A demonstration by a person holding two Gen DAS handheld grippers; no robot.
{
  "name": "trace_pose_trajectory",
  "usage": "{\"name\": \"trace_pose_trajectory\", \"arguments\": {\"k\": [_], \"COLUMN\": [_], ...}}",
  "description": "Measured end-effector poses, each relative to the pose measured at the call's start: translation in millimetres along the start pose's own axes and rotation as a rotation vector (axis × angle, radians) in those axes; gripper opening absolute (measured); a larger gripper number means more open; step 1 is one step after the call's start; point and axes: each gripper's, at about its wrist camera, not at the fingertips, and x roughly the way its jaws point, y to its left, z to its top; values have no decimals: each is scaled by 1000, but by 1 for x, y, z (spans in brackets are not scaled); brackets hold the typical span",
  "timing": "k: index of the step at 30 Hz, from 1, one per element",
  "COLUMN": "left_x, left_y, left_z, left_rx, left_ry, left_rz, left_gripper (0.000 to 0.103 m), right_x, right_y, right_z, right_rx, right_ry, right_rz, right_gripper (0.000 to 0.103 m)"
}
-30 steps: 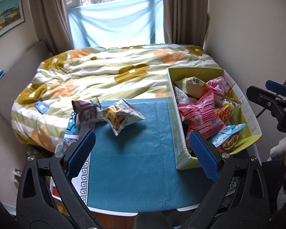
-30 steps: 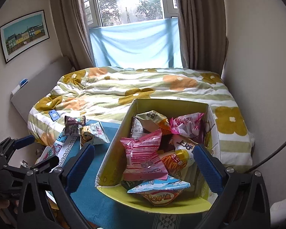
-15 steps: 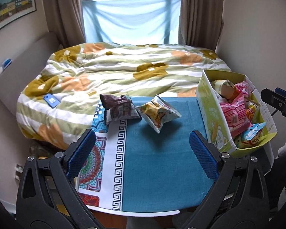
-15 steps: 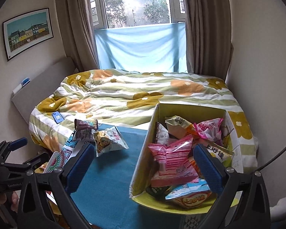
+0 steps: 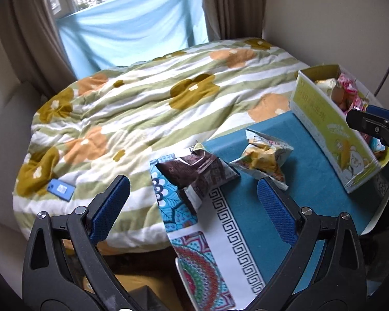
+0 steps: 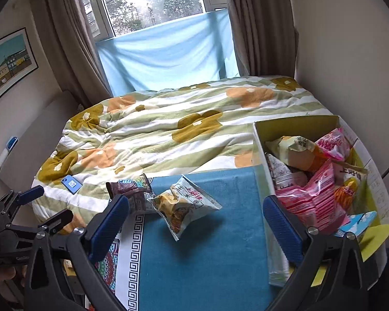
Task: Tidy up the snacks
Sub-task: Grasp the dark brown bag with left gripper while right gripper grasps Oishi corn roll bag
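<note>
A brown snack bag (image 5: pixel 202 173) and a yellow-and-white snack bag (image 5: pixel 265 155) lie on the teal tablecloth (image 5: pixel 306 189). Both also show in the right wrist view, the brown one (image 6: pixel 132 189) left of the yellow one (image 6: pixel 181 207). A yellow-green cardboard box (image 5: pixel 326 127) at the right holds several snack bags, such as the pink one (image 6: pixel 313 202). My left gripper (image 5: pixel 192 202) is open and empty, just in front of the brown bag. My right gripper (image 6: pixel 194 223) is open and empty, near the yellow bag and the box (image 6: pixel 259 140).
A bed with a flowered quilt (image 5: pixel 147 108) lies behind the table, with a blue phone (image 5: pixel 61 189) on it. The table's left end has a patterned border (image 5: pixel 202 267). A wall stands at the right; curtains and a window are behind.
My left gripper has swung left and closer to the brown bag, so the box has slid to the right edge. My right gripper has also turned left toward the two loose bags.
</note>
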Motion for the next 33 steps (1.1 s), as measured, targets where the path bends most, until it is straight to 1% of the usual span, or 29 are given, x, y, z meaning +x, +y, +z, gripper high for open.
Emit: {"name": "trace_pose_trajectory", "arguments": {"k": [3, 4, 7, 10, 14, 18, 24, 27, 28, 29, 30, 33], "left_x": [44, 61, 105, 140, 177, 199, 212, 216, 217, 218, 219, 220], "left_y": [7, 9, 9, 9, 5, 1, 1, 1, 2, 3, 5, 10], "left_z": [11, 15, 21, 22, 16, 9, 2, 0, -1, -1, -1, -1], "left_rx": [89, 112, 156, 194, 251, 287, 278, 274, 266, 251, 231, 192], "left_ry": [47, 73, 125, 162, 200, 228, 238, 244, 249, 255, 261, 260], "left_rz": [-48, -66, -112, -153, -180, -217, -268, -295, -307, -326, -348, -359], "left_gripper": [98, 98, 98, 98, 98, 98, 98, 91, 86, 75, 71, 68], "right_x": [32, 44, 79, 110, 135, 153, 176, 186, 188, 191, 194, 201], "right_y": [6, 6, 5, -1, -4, -10, -10, -9, -9, -9, -9, -6], "right_z": [-3, -4, -13, -25, -35, -41, -47, -47, -47, -47, -47, -48], "right_rx": [55, 77, 142, 195, 246, 301, 355, 384, 397, 408, 416, 434], "right_ry": [24, 37, 70, 103, 126, 140, 164, 170, 171, 172, 176, 184], "right_rz": [-31, -36, -54, -66, -67, -45, -31, -14, -4, 4, 9, 24], "right_gripper": [103, 103, 103, 103, 103, 103, 103, 103, 103, 103, 103, 103]}}
